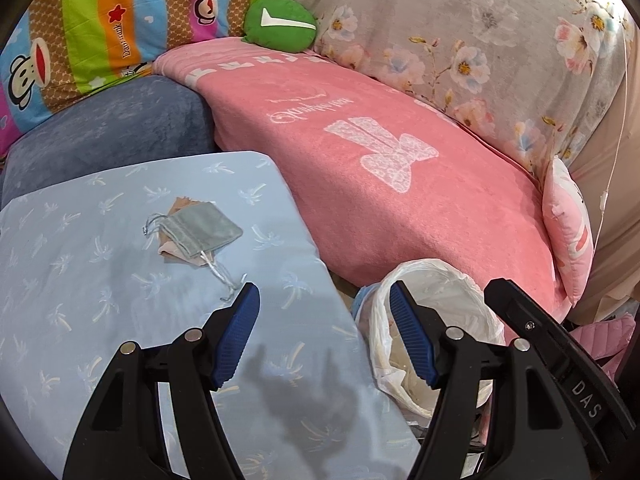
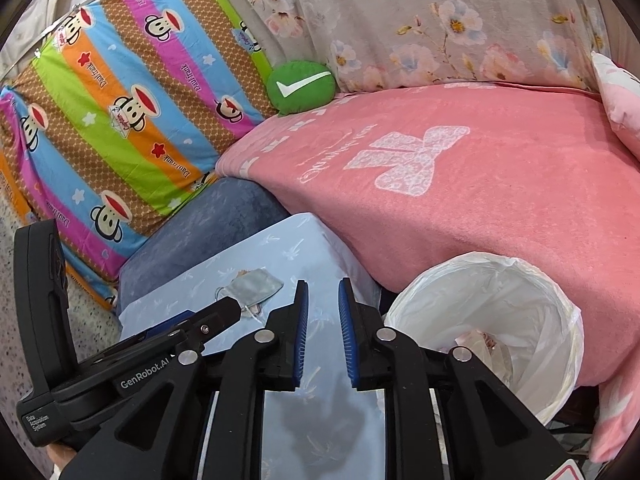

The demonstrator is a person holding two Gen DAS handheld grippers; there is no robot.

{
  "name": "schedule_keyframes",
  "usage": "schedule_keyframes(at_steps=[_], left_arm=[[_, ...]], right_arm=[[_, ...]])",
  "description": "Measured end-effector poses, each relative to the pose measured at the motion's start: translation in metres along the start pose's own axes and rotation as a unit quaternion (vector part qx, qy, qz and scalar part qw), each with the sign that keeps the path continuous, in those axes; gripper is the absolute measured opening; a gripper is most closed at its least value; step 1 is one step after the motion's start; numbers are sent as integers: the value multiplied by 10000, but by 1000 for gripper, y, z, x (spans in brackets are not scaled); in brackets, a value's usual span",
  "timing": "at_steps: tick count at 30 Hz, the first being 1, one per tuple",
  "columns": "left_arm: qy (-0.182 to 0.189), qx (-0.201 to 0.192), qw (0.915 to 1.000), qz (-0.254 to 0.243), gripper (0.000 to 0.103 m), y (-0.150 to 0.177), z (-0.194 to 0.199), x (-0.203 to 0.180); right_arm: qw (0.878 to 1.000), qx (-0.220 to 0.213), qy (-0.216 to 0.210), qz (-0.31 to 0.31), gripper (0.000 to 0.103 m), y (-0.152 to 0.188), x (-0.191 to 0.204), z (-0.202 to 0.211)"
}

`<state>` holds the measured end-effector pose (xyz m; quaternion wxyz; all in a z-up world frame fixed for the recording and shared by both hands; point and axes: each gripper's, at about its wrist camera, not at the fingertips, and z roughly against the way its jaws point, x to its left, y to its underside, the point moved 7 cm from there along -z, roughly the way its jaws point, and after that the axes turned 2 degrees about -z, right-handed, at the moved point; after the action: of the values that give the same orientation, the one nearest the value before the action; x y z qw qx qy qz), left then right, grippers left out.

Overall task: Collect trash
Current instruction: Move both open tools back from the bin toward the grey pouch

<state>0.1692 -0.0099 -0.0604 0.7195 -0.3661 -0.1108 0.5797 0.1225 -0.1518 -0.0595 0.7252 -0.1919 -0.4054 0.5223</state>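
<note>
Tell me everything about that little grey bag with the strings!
The little grey pouch looks like soft, slightly shiny cloth. It lies flat on the light blue palm-print cover, on top of a tan paper-like piece. Its silvery drawstring trails loose toward the camera. Nothing grips it; it looks flat, maybe empty.

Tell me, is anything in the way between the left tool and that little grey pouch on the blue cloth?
Nothing visible. The open left tool hangs above the pale blue palm-print cloth, and only bare cloth lies between it and the small grey drawstring pouch. The pouch rests on some tan paper scraps.
</note>
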Motion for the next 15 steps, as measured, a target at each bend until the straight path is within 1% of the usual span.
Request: schedule_keyframes(at_steps=[7,15], left_arm=[[-190,2,9997,182,64,4,2,27],[-519,14,9978,406,64,11,5,66]], right_arm=[[9995,198,19,238,19,11,21,-19],[9974,510,-105,489,19,31,56,-46]])
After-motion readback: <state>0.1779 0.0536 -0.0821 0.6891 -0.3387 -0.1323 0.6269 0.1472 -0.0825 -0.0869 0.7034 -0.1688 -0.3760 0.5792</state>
